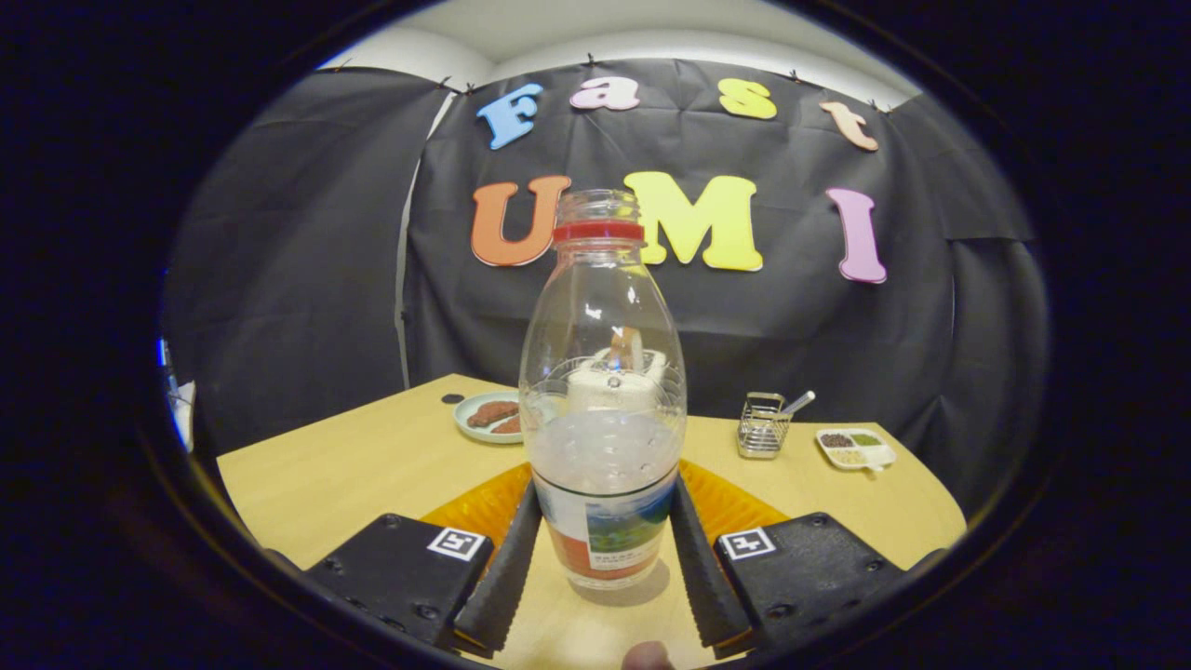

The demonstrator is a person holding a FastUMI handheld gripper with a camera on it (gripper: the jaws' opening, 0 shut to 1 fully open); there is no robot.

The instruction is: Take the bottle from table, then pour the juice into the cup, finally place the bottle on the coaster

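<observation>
Gripper [603, 549] jaws sit close along both sides of the bottle [603, 400]; actual pad contact hard to confirm. Bottle upright on table [354, 465], between the fingers, capless. Orange coaster [735, 507] just behind it, mostly hidden. Cup [619, 372] beyond, blurred through the plastic. Plate [488, 416], wire basket [763, 426], divided dish [856, 448] farther off.

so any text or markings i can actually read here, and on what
Bottle label: print too small and blurred to read.
Gripper, fingers either side of the bottle: square black-and-white marker tags, no words.
Nothing legible on the plate, wire holder or tray.
</observation>
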